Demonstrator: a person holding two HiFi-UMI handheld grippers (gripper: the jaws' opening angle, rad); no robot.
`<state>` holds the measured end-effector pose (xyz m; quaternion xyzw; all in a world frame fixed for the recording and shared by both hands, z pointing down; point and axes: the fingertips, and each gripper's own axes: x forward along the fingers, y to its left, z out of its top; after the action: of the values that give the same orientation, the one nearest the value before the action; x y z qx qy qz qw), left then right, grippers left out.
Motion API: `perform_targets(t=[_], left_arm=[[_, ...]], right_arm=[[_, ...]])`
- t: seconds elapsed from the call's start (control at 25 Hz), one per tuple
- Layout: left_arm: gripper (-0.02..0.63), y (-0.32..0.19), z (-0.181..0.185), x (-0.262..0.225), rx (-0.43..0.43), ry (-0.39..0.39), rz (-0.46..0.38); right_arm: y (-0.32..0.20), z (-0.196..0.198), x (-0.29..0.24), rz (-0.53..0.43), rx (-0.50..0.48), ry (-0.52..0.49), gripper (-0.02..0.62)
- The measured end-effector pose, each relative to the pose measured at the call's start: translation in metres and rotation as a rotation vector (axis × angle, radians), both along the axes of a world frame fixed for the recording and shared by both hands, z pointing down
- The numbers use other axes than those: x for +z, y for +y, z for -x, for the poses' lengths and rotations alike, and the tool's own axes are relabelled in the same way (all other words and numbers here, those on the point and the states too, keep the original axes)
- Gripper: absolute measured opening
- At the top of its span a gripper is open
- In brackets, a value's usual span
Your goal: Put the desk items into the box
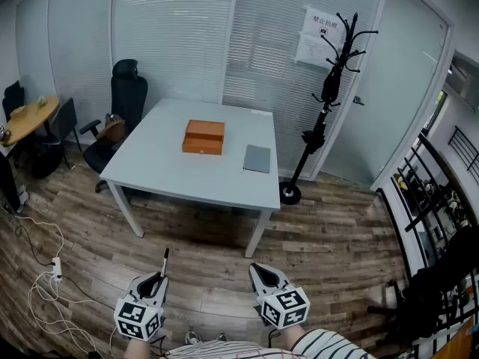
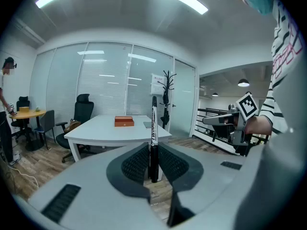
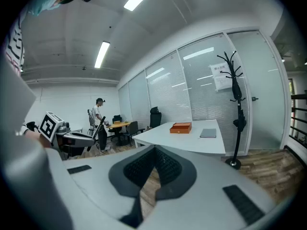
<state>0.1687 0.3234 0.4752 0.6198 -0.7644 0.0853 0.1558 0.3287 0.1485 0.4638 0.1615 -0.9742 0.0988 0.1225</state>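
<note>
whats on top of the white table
An orange box and a flat grey pad, apart. The box looks shut, so its inside is hidden.

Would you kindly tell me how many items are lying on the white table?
2. An orange box sits near the middle of the table; a flat grey pad lies to its right in the head view, apart from it. The marker is held in the left gripper.

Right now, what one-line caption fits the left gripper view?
Left gripper holds a black marker upright, facing a white table bearing an orange box.
</note>
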Motion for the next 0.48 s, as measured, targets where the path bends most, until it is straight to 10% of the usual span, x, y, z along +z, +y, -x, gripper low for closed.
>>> perform_targets(t=[0.48], left_arm=[[0.074, -0.028, -0.021, 0.011, -0.049, -0.001, -0.010]], right_arm=[[-0.029, -0.001, 0.002, -0.001, -0.024, -0.059, 0.026]])
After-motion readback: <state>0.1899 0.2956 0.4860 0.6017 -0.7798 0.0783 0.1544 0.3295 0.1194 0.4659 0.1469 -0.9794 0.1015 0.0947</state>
